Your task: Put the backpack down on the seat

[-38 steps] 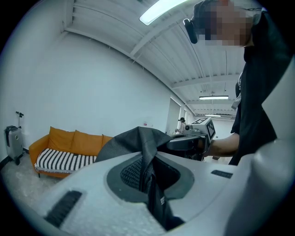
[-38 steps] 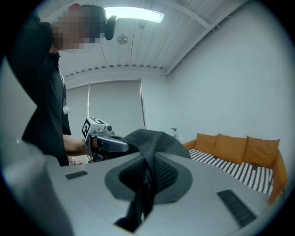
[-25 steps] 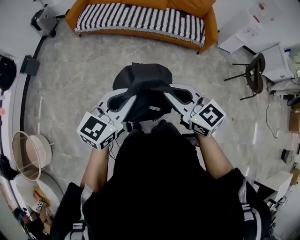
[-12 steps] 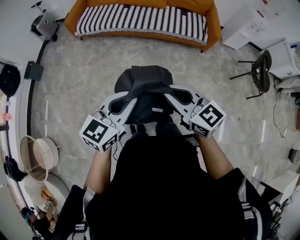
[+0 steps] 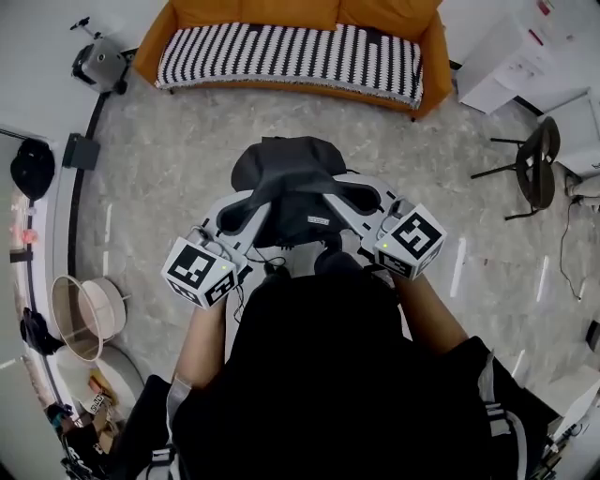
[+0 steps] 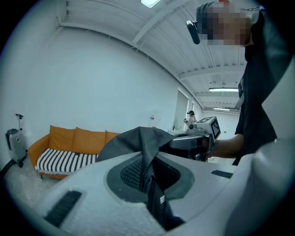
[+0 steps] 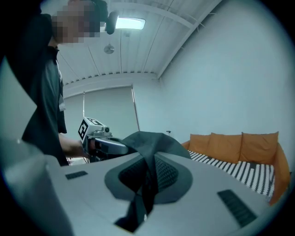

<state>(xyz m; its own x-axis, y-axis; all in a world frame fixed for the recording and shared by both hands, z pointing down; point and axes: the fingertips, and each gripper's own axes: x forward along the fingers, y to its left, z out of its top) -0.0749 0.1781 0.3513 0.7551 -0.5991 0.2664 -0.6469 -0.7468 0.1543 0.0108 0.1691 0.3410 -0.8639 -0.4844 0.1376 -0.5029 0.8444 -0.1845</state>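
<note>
Compared with a second ago, the orange sofa (image 5: 281, 13) is sitting lower and larger in the head view and the floor (image 5: 159, 169) is sliding down the picture with it. The carry is therefore heading for the striped seat cover (image 5: 291, 52) along the far edge of the floor, while the grip is not changing at all. I am judging this as the approach leg, with the set-down not yet begun. Going left to right, the left gripper (image 5: 251, 202) is keeping its jaws nearly together, pinching a fold of dark fabric and strap (its own view is showing the webbing running straight down between the jaws). The backpack (image 5: 286, 178) is hanging between the two tools above the middle of the floor, well apart from the sofa and resting on nothing. The right gripper (image 5: 342, 192) is clamping just as narrowly on the fold at the other side. As for containers, a round pale basket (image 5: 82, 317) is standing by the left edge of the floor and is showing nothing inside from this angle. Whether the backpack itself is carrying anything, I cannot tell.
</note>
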